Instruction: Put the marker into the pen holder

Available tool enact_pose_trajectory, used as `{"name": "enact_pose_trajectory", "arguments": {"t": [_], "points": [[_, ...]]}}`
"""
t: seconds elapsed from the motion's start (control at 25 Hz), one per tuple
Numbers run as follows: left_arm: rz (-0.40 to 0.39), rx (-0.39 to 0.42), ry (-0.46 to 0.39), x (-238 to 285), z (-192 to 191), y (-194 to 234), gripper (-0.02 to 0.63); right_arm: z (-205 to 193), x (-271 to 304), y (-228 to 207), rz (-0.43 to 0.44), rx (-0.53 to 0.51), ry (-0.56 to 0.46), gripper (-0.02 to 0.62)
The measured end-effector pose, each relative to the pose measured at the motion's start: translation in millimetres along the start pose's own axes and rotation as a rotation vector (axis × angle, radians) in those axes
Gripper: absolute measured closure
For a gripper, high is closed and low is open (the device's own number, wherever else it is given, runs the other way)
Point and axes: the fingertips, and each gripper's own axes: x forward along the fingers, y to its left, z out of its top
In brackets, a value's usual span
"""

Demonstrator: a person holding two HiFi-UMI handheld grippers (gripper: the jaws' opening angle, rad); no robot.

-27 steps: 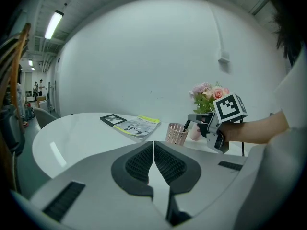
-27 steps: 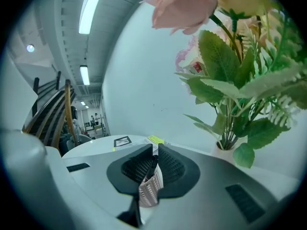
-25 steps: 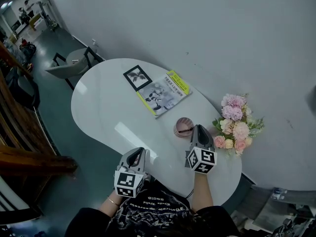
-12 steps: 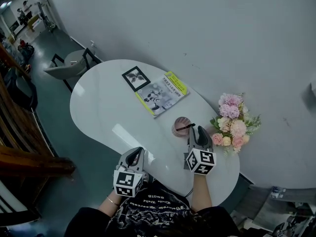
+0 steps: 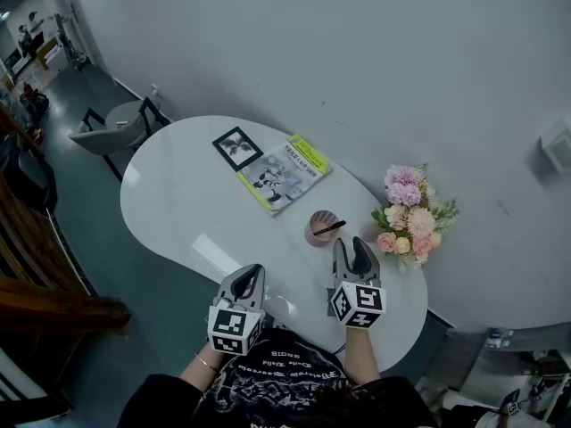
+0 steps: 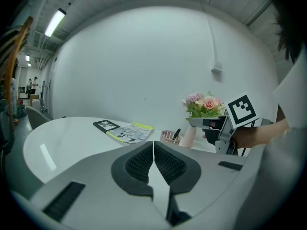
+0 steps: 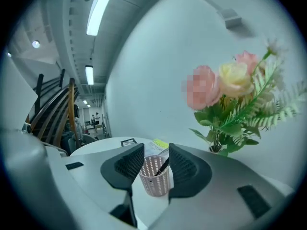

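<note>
A pink mesh pen holder [image 5: 318, 231] stands on the white table [image 5: 178, 194], and the black marker [image 5: 329, 228] leans inside it with its top over the rim. My right gripper [image 5: 353, 244] is just short of the holder, a little to its right; its jaws are opening and nothing is between them. In the right gripper view the holder [image 7: 156, 176] and marker [image 7: 163, 166] show beyond the parted jaws. My left gripper [image 5: 253, 273] stays shut and empty at the near table edge, its pads [image 6: 144, 162] pressed together.
A vase of pink flowers [image 5: 406, 208] stands just right of the holder, close to my right gripper. A yellow-edged booklet [image 5: 278, 172] and a black photo frame [image 5: 236, 147] lie farther back. A grey chair [image 5: 116, 127] stands beyond the table's left end.
The right gripper's jaws have parted and let go of the marker, which now rests in the holder. That gripper has drawn back toward me. The left gripper has stayed put.
</note>
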Motion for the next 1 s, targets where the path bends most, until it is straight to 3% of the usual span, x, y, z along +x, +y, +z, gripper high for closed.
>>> {"name": "enact_pose_trajectory", "arguments": {"t": [0.12, 0.4, 0.72, 1.0], "points": [[-0.020, 0.004, -0.012, -3.8, 3.8, -2.5, 0.580, 6.3, -14.7, 6.6, -0.016, 0.009, -0.031, 0.426], [-0.064, -0.004, -0.024, -5.4, 3.2, -9.3, 0.580, -8.6, -32.9, 34.0, 0.016, -0.008, 0.004, 0.428], [-0.108, 0.011, -0.030, -5.0, 1.4, -20.7, 0.580, -26.7, -56.4, 45.4, -0.004, -0.037, 0.030, 0.549], [-0.136, 0.014, -0.037, -9.3, -1.8, -33.2, 0.580, -23.0, -72.0, 52.7, 0.009, -0.076, 0.005, 0.568]]}}
